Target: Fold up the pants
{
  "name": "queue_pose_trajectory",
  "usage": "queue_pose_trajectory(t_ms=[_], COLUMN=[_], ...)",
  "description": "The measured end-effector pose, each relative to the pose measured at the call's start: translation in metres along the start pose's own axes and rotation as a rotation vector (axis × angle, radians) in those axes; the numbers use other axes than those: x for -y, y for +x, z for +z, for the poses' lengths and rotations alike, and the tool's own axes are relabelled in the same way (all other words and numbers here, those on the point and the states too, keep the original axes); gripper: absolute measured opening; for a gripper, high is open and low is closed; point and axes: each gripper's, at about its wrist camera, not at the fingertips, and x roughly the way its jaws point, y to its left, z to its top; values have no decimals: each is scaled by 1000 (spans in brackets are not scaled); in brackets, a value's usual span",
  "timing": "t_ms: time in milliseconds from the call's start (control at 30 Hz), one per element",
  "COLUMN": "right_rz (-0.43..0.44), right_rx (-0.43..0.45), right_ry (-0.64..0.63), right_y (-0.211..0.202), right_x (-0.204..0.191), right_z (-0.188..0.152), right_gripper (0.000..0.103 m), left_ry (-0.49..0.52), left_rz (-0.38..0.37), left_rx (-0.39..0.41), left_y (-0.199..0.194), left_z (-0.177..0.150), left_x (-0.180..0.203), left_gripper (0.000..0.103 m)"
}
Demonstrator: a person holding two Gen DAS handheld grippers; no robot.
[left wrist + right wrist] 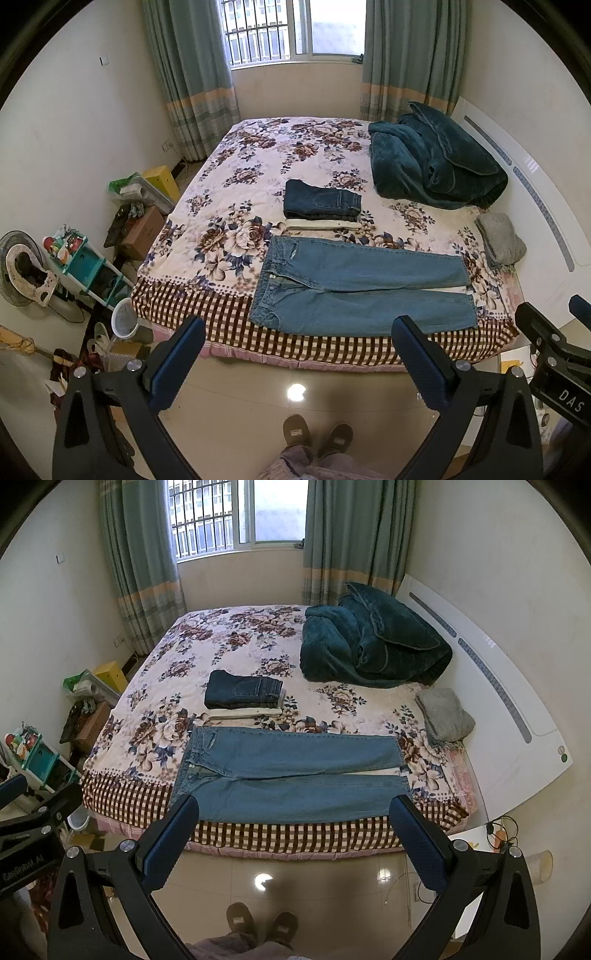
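Observation:
Light blue jeans [354, 288] lie flat and spread on the near part of the bed, waist to the left, legs to the right; they also show in the right wrist view [288, 771]. My left gripper [299, 328] is open and empty, held above the floor in front of the bed edge. My right gripper [295, 806] is open and empty at about the same distance. Each gripper shows at the edge of the other's view. Behind the jeans lie folded dark jeans [321, 199] and a folded white garment [321, 224].
The bed has a floral cover [236, 206] with a checked front edge. A dark green blanket [436, 162] is heaped at the far right, a folded grey cloth [500, 238] beside the white headboard [535, 192]. Shelves, boxes and a fan [22, 273] crowd the left floor. My slippers [317, 437] stand on glossy tile.

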Motion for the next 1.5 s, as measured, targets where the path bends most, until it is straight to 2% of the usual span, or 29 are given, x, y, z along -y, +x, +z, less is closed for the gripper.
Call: queue_pose_trajectory(t_ms=[167,300,433,533,600,800,1000,1167,1300,1400,1500], right_rz=[-3,-2,-5,-17,-35,-83,-149,-218,-251,-279,-299], right_rx=[1,-6,-18,-37,-57,-166,-282,-376,-461,-509,-551], right_ry=[3,24,66,95,119,219,366,491,599,660,700], right_y=[0,10,45,86,124,251,408,542,654,721,770], right_x=[-2,2,13,23,34,63,108,146,177,197,213], right_z=[-2,8,19,29,37,67,94,114,113,102,88], right_gripper=[103,103,103,103,103,103,103,103,103,103,103], left_ry=[-3,-25,-57,-84,-90,-101,-135,-236,-329,-399,-459], left_rz=[6,48,105,133,156,182,193,210,233,243,256], left_rx=[5,42,84,74,57,-70,-236,-378,-478,-559,-622], left_y=[1,12,43,80,107,217,358,484,578,646,708], left_z=[3,18,37,53,63,97,132,156,162,161,156], left_x=[0,10,18,25,30,40,43,35,34,34,34], left_gripper=[103,103,103,103,103,103,103,103,103,103,103])
